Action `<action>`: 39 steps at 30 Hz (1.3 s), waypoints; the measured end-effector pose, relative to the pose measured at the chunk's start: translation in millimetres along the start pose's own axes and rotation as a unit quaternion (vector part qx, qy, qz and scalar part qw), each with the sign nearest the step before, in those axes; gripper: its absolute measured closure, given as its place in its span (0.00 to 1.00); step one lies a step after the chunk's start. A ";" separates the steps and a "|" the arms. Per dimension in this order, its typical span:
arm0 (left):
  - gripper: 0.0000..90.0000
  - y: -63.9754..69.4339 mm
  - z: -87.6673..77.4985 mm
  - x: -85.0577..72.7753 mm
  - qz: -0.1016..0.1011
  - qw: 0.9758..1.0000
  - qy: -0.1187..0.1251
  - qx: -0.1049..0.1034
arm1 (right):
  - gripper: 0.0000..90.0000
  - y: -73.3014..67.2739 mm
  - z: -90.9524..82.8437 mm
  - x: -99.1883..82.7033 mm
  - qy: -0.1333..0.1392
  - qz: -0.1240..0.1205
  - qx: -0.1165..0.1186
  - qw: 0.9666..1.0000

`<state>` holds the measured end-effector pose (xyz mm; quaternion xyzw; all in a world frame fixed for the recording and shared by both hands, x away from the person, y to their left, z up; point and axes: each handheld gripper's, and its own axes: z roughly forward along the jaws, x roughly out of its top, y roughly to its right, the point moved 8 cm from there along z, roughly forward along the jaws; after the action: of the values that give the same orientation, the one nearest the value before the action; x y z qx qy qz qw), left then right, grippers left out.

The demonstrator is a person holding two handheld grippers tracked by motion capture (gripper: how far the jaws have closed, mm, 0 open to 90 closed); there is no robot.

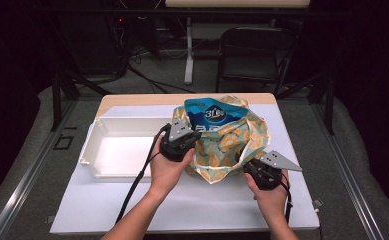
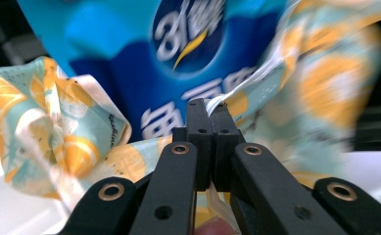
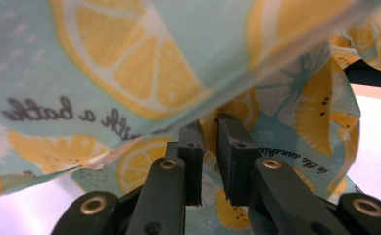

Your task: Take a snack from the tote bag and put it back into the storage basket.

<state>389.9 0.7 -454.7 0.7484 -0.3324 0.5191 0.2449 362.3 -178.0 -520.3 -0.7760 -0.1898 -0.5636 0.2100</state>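
Here a blue snack packet (image 1: pixel 209 116) stands inside the lemon-print bag (image 1: pixel 232 145), whose edges the left gripper (image 2: pixel 208 110) and right gripper (image 3: pixel 211 128) each pinch; a white bin (image 1: pixel 113 131) sits beside it.

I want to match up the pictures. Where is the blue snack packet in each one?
High view: the blue packet stands out of the lemon-print bag, middle of the table.
Left gripper view: it fills the top middle, behind the jaws.
Right gripper view: I can't find it; lemon cloth covers the picture.
Shared landmark: the lemon-print bag.
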 end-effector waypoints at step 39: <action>0.64 32.2 8.4 -70.3 -0.012 0.997 -0.031 -0.075 | 0.78 28.4 -51.7 26.5 0.013 0.003 -0.032 0.999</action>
<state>353.9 -9.4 -522.8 0.7475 -0.3686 0.4662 0.2966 344.1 -228.3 -483.9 -0.7756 -0.1665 -0.5788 0.1892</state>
